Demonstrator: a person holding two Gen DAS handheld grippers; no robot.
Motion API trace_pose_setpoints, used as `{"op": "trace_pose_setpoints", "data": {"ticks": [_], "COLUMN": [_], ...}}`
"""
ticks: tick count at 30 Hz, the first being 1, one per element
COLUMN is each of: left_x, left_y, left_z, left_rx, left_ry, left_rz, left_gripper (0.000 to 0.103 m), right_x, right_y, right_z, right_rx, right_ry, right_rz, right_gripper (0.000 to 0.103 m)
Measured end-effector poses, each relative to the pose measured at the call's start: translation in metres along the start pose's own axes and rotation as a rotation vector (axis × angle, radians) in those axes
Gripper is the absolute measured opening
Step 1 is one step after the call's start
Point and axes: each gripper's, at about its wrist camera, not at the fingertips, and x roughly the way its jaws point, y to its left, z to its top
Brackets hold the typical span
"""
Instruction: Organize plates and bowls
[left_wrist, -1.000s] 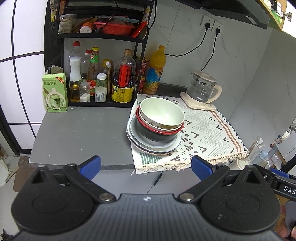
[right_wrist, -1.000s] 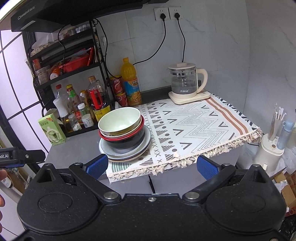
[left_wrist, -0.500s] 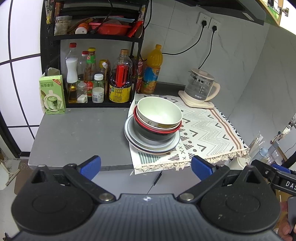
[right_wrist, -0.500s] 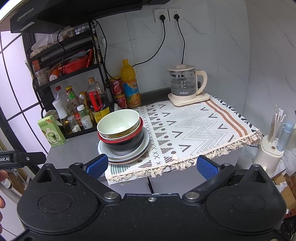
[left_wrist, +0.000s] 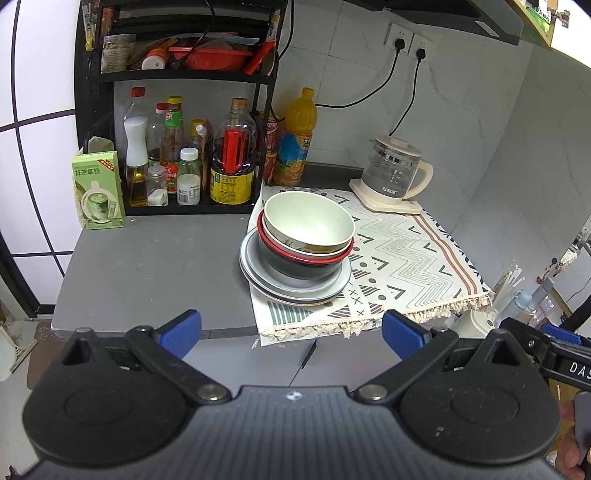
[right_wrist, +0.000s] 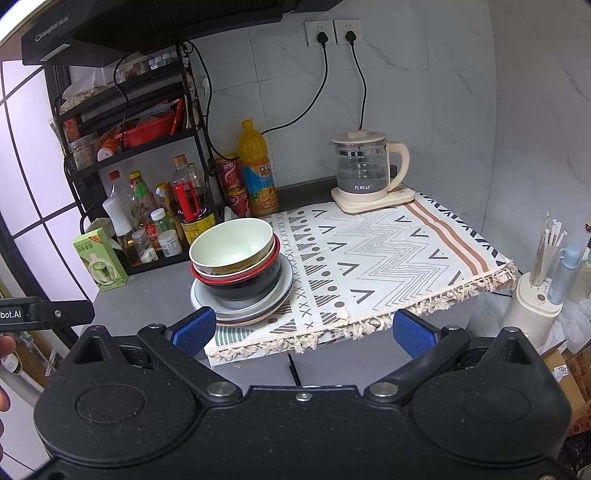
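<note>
A stack of dishes stands at the left edge of the patterned cloth (left_wrist: 406, 258). A cream bowl (left_wrist: 306, 221) is on top, nested in a red-rimmed black bowl (left_wrist: 299, 264), over grey plates (left_wrist: 255, 275). The stack also shows in the right wrist view: cream bowl (right_wrist: 231, 242), black bowl (right_wrist: 243, 286), plates (right_wrist: 284, 288). My left gripper (left_wrist: 291, 330) is open and empty, held back from the counter's front edge. My right gripper (right_wrist: 303, 332) is open and empty, also off the front edge.
A black rack (left_wrist: 177, 74) with bottles and jars stands at the back left, a green carton (left_wrist: 98, 190) beside it. An orange juice bottle (left_wrist: 297, 138) and a glass kettle (left_wrist: 393, 173) stand by the wall. A utensil holder (right_wrist: 539, 295) stands right of the counter.
Both grippers have drawn slightly back from the counter, so the stack looks a little smaller. The dishes have not moved.
</note>
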Motion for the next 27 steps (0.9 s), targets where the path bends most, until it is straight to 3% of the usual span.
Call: {"op": "trace_pose_setpoints", "data": {"ticks": [27], "left_x": [0.0028], "left_y": [-0.0001], "left_z": [-0.0025], "left_rx": [0.046], "left_ry": [-0.008], "left_rz": [0.003], "left_gripper": [0.103], "right_x": [-0.0044], "right_y": [0.0024], "right_z": [0.0004], "right_rx": [-0.02], "right_ry": [0.005], "right_rz": [-0.005], "right_gripper": [0.103]}}
